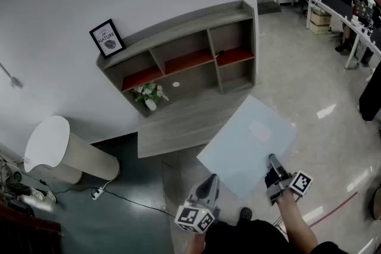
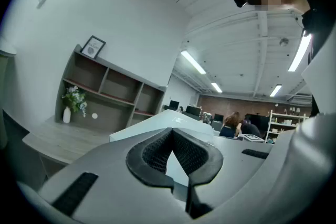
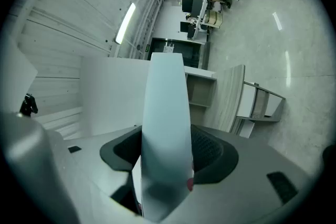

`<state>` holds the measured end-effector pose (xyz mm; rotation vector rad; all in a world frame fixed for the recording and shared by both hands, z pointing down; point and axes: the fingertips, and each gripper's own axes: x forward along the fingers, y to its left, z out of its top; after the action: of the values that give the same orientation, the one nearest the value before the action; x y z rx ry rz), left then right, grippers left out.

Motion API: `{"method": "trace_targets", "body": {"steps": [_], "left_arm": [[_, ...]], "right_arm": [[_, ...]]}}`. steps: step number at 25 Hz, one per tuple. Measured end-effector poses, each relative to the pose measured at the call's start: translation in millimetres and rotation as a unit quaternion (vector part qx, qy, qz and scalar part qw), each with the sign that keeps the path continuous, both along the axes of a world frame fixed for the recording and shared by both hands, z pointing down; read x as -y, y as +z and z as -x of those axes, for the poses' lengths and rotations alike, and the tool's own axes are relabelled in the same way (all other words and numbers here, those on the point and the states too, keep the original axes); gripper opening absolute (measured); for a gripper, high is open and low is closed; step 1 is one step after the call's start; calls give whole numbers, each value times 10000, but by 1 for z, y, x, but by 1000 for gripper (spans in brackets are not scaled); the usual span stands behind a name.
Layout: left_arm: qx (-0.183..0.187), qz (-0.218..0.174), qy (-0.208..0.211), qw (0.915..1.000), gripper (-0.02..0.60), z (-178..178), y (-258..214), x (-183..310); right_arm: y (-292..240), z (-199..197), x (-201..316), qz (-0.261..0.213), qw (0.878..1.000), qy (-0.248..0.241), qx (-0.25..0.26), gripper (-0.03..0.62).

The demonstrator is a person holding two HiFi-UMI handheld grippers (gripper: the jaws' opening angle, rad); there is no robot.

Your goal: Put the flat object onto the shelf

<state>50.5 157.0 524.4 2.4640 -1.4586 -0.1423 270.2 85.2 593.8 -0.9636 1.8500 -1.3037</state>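
The flat panel [image 1: 247,149] is pale blue, square and thin; the right gripper [image 1: 273,162] fingers clamp its near edge. The left gripper [image 1: 213,181] fingers are closed, empty.

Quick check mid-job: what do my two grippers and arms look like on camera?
The left gripper and right gripper have smooth grey bodies with black ribbed pads. Each carries a marker cube with black-and-white squares. The right forearm is unsleeved, above dark clothing. No cables show.
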Motion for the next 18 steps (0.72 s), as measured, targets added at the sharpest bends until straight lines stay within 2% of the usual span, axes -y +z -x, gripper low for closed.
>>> {"method": "trace_targets", "body": {"steps": [11,18], "left_arm": [[24,31,7,10000,12,-8,-5,-9],[13,50,29,10000,12,-11,-1,-21]], "right_arm": [[-10,0,-12,-50,10000,-35,63,285],[6,-3,-26,206,9992,31,330,285]]}}
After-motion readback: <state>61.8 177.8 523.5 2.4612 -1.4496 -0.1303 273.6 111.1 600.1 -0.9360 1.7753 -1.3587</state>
